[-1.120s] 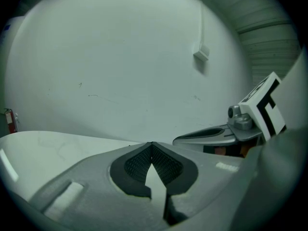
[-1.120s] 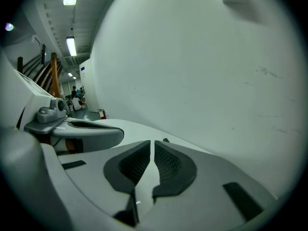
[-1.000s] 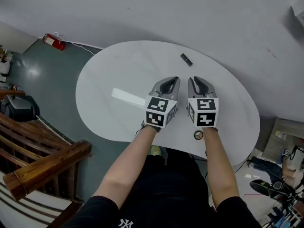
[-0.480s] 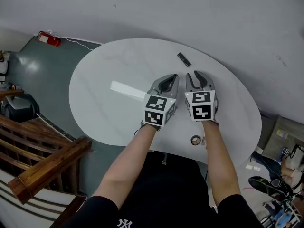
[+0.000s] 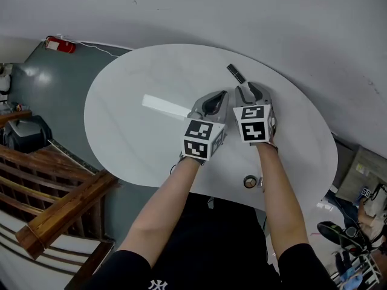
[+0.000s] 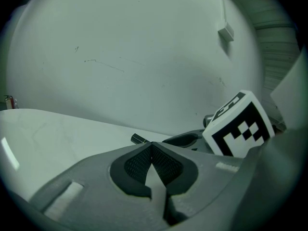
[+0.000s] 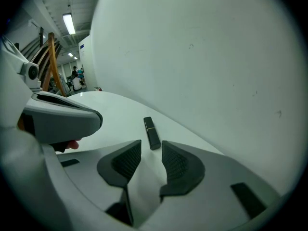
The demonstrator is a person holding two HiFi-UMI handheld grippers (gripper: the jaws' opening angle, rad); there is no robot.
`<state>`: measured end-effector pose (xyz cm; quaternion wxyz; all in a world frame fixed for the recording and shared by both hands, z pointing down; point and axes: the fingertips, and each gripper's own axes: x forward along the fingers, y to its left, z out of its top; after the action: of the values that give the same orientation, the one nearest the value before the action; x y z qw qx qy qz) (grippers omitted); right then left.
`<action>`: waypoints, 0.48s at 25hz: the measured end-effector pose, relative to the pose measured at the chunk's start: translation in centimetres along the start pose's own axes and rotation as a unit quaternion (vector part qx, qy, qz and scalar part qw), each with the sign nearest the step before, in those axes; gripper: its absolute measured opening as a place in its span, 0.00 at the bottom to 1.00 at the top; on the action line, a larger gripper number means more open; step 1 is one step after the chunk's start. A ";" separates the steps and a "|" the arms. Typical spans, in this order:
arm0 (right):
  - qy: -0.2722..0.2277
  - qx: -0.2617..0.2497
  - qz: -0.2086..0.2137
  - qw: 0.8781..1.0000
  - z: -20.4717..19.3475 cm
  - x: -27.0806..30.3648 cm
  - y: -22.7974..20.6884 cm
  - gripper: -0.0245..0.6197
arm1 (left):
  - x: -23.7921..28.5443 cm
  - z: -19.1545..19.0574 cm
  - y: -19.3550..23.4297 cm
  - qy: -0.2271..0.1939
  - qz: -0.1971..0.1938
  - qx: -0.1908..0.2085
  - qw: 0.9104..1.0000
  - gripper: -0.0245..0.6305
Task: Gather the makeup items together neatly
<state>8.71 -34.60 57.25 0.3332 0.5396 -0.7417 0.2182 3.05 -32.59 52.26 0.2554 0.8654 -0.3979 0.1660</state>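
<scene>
A black lipstick tube (image 5: 236,73) lies on the far side of the white oval table (image 5: 139,132). In the right gripper view the lipstick tube (image 7: 152,133) sits just beyond the fingertips, pointing away. My right gripper (image 5: 251,89) hovers close behind it; its jaws have just been opening and nothing is between them (image 7: 151,144). Beside it on the left, my left gripper (image 5: 221,95) is shut and empty, its pads meeting at the tip (image 6: 151,145). The lipstick tube (image 6: 139,139) shows small past that tip. A small round compact (image 5: 250,182) rests near the table's front edge, under my right forearm.
A pale wall rises right behind the table's far edge. A red fire extinguisher (image 5: 60,44) lies on the floor at the far left. Wooden railings (image 5: 54,210) stand to the lower left. Clutter sits on the floor at the lower right.
Both grippers have moved forward across the table toward the lipstick, the right one farther. The right jaws have spread apart; the left jaws stay closed.
</scene>
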 end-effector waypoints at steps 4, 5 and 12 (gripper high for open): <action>0.003 -0.005 0.002 1.000 0.0 1.2 -0.4 0.27 | 0.5 -0.3 0.3 0.004 0.003 -0.001 1.000 0.05; 0.004 -0.007 0.003 1.000 0.0 1.4 -0.4 0.27 | 0.5 -0.3 0.3 0.004 0.003 -0.001 1.000 0.05; 0.016 -0.024 -0.004 1.000 -0.2 2.5 -0.2 0.26 | 0.1 -0.5 0.7 0.008 0.010 -0.002 1.000 0.05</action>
<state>8.51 -36.15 59.20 0.3586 0.5309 -0.7392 0.2075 2.51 -32.74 52.89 0.2584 0.8596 -0.4049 0.1745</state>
